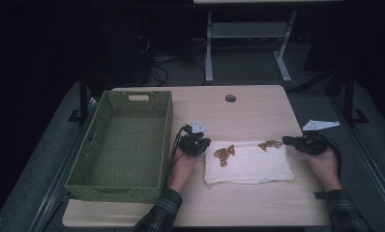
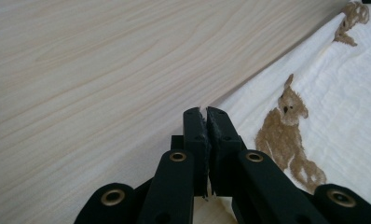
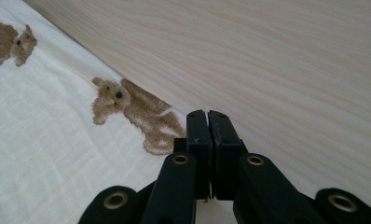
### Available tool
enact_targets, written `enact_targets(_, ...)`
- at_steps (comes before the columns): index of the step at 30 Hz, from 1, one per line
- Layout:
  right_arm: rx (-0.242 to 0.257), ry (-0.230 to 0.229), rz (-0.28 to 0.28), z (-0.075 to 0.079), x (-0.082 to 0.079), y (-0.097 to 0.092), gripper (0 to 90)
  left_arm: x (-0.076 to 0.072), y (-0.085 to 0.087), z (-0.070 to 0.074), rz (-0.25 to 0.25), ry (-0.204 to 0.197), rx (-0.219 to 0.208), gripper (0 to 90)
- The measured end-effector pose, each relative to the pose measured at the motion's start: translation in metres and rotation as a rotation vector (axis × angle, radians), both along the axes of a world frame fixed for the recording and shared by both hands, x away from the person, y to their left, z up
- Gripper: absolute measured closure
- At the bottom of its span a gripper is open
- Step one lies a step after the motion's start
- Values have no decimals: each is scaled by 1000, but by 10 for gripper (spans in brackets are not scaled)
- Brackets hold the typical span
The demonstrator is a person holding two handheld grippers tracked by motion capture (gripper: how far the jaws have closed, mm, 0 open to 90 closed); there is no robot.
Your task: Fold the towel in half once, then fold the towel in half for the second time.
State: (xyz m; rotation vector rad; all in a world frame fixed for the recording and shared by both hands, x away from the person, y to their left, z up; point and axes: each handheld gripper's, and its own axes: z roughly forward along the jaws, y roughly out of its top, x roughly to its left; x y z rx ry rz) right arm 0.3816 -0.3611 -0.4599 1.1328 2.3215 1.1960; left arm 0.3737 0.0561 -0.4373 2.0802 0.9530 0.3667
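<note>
- I've got the left gripper [image 1: 203, 143] at the far left corner of the white cloth [image 1: 251, 166]. Jaws closed tight on the cloth's edge; in the left gripper view a thin sliver of fabric shows pinched between the pads [image 2: 207, 122].
- Right gripper [image 1: 286, 140] sits at the cloth's far right corner, jaws also closed. In the right gripper view the tips [image 3: 207, 122] meet right at the cloth's edge w/ the corner running in under them, so I read that as a grip on the cloth too.
- Cloth lies flat on the wood table [image 1: 248, 108], near the middle, a bit toward my side. It's folded into a rectangle, w/ brown dog prints along the far edge: one [image 1: 224, 154] near the left gripper, one [image 1: 270, 144] near the right.
- Both hands come up from the bottom edge, plaid sleeves; left hand [image 1: 185, 162], right hand [image 1: 324, 162].
- Green woven basket [image 1: 167, 125] stands on the table's left side, just beside the left gripper, apart from the cloth.
- Round hole [image 1: 230, 98] in the tabletop at the far edge, well apart from the cloth.
</note>
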Motion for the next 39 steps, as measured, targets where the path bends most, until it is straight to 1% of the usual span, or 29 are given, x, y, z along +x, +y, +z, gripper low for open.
enact_targets(6,8,-9,3,3,-3,-2,880,-6,0,5,-6,-17,-6,869)
enact_targets(7,15,-16,8,5,-4,-3,880,-9,0,8,-11,-23,-8,869)
enact_targets(12,31,-19,16,8,-9,-4,880,-15,2,12,-26,-37,-10,869)
enact_targets(16,25,-27,26,11,-18,-5,880,-21,2,13,-45,-43,-16,868)
enact_targets(20,49,-27,32,14,-28,-8,879,-28,4,15,-64,-46,-8,868)
enact_targets(22,44,-28,37,15,-33,-8,879,-30,4,16,-69,-45,-5,868)
enact_targets(24,40,-24,43,16,-38,-7,879,-36,5,17,-81,-50,11,868)
enact_targets(29,15,-30,53,18,-48,-3,879,-46,6,17,-100,-57,29,867)
enact_targets(32,16,-31,55,18,-52,-3,879,-49,6,18,-104,-51,28,867)
enact_targets(34,20,-16,62,16,-57,-4,879,-52,5,17,-103,-43,22,867)
enact_targets(36,15,-17,68,15,-58,-5,878,-53,5,17,-109,-48,29,867)
enact_targets(39,6,-8,76,14,-65,-5,878,-56,5,15,-113,-34,37,867)
